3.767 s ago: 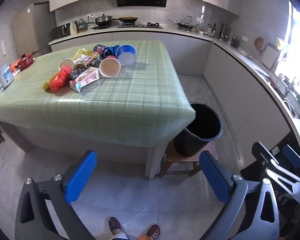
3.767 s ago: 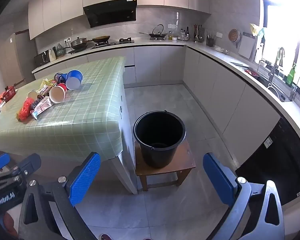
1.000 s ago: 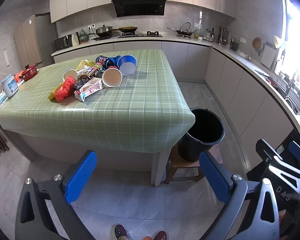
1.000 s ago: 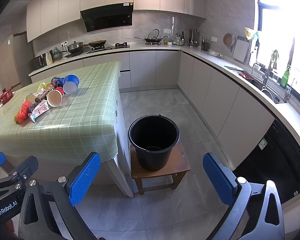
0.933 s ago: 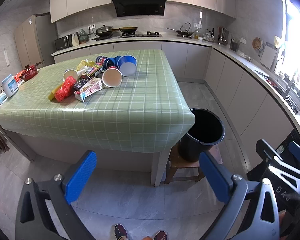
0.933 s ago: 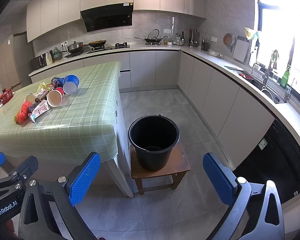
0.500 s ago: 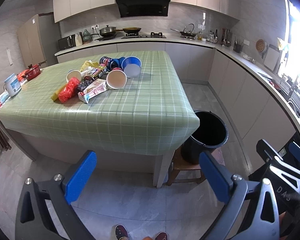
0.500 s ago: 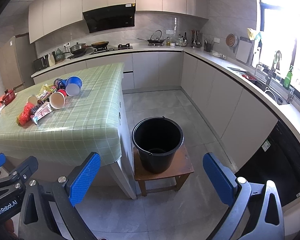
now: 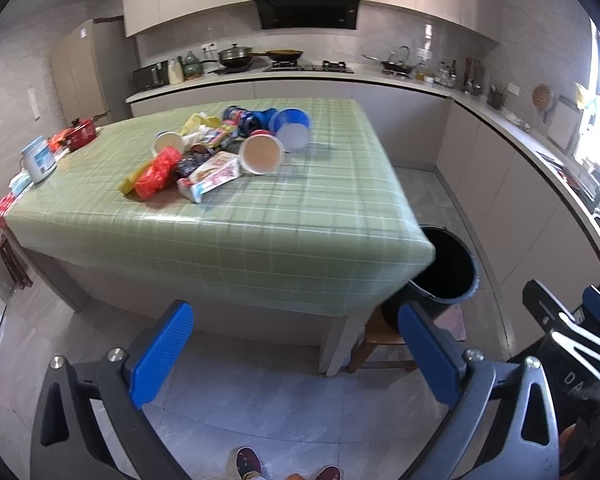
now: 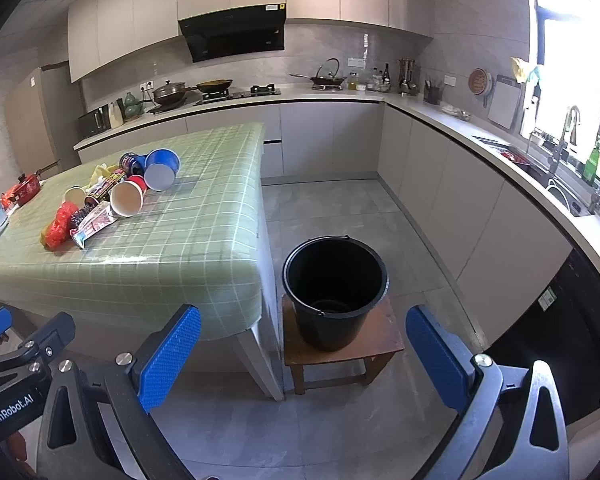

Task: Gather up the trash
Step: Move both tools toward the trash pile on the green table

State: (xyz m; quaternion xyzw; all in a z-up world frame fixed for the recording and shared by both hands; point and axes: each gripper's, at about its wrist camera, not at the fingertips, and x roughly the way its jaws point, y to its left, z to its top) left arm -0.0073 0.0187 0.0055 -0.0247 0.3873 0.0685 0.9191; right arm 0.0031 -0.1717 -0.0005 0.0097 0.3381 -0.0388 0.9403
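A heap of trash lies on the far half of the green checked table: a tipped red paper cup, a blue cup, a red crumpled bag, a printed wrapper and several more pieces. The same red cup and blue cup show in the right wrist view. A black bucket stands on a low wooden stool by the table's near right corner; its rim is half hidden by the table. My left gripper and right gripper are open, holding nothing, well short of the table.
Counters with a stove, pots and a sink run along the back and right walls. A white jar and red pot sit at the table's left edge. Grey tiled floor lies between table and cabinets. A person's shoes show below.
Both cameras have moved forward and a little up toward the table; the trash heap and bucket look larger. Both grippers stay open. Nothing on the table has moved.
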